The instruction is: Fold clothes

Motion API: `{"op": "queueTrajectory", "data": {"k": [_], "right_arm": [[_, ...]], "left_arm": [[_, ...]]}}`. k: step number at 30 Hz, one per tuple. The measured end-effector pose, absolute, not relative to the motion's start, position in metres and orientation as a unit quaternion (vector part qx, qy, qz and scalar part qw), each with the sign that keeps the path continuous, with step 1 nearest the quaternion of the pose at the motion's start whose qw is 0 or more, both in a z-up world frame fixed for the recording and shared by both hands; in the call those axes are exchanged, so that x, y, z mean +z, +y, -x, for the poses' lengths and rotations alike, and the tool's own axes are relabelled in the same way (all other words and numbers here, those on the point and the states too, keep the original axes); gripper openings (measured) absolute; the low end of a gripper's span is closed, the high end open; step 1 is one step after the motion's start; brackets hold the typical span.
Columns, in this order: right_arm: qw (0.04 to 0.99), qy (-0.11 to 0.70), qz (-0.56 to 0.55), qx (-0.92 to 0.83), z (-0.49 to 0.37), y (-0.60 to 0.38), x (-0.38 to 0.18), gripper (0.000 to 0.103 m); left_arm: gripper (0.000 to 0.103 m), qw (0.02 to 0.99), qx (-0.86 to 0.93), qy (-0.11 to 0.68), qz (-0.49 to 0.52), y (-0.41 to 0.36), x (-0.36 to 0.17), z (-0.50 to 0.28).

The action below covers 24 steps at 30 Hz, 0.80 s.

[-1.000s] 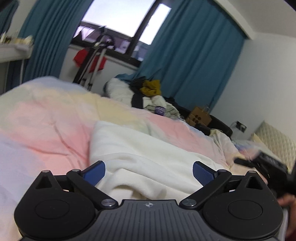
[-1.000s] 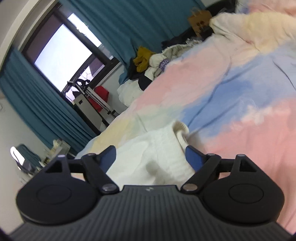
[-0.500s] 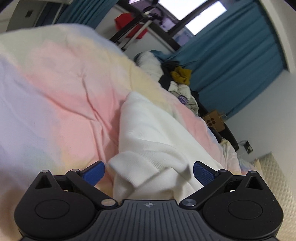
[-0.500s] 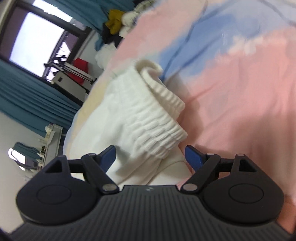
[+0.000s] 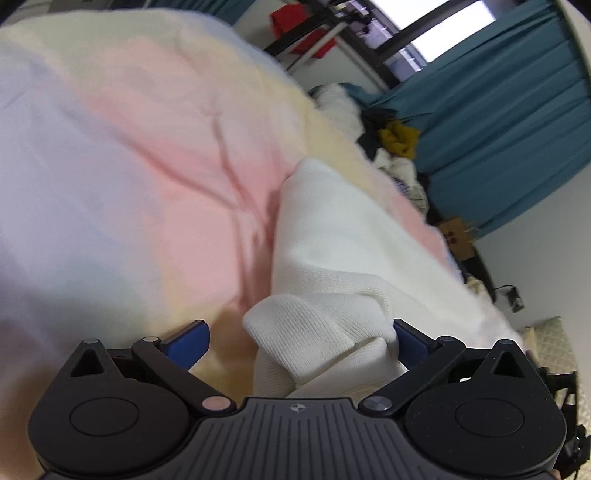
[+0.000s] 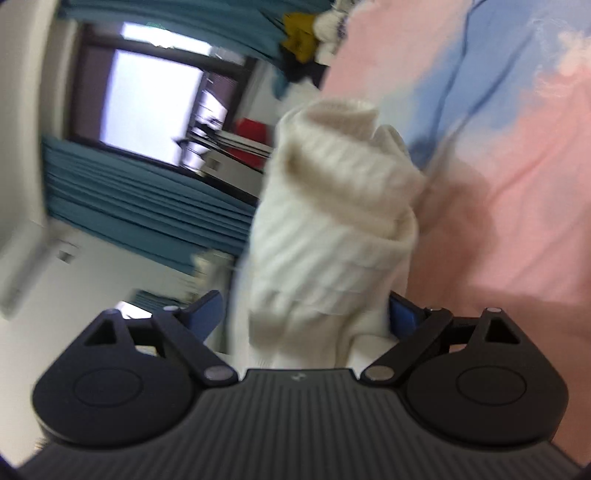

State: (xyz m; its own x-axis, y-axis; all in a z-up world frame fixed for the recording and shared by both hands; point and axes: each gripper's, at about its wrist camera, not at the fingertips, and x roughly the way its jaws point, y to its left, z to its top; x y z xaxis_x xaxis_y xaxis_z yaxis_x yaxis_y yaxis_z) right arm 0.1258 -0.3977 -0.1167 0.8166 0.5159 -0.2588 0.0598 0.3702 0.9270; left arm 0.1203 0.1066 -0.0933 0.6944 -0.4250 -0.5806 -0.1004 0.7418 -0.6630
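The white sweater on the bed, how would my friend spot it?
Find the big bed with its pink, yellow and blue cover. The white sweater lies on it, its ribbed edge between the fingers of the left gripper. It is plain white; the clothes pile by the curtain is mixed colours.

This is a home bedroom. A bed (image 5: 155, 155) with a pastel pink, yellow and blue cover spreads out ahead of the left gripper (image 5: 299, 334). Beyond it, teal curtains (image 5: 517, 122) hang beside a window (image 5: 443, 33), and a heap of clothes (image 5: 391, 140) lies by the wall. A quilted headboard (image 5: 554, 339) shows far right.
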Motion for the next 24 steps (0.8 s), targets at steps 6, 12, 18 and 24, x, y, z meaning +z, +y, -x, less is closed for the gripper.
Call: {"op": "queueTrajectory", "data": {"k": [6,12,18,24], "right_arm": [[0.801,0.343,-0.485,0.076,-0.14,-0.389,-0.137,0.088],[0.826,0.329,-0.453,0.066,-0.133,-0.383,-0.127,0.043],[0.859,0.27,-0.424,0.095,-0.128,-0.379,-0.091,0.028],[0.876,0.219,-0.413,0.12,-0.12,-0.396,-0.045,0.026]], "left_arm": [[0.103,0.861,-0.116,0.382,0.316,0.098,-0.096,-0.118],[0.059,0.867,-0.144,0.354,0.319,0.091,-0.085,-0.107],[0.039,0.88,-0.14,0.324,0.318,0.076,-0.056,-0.102],[0.036,0.894,-0.155,0.282,0.313,0.054,0.0,-0.099]]}}
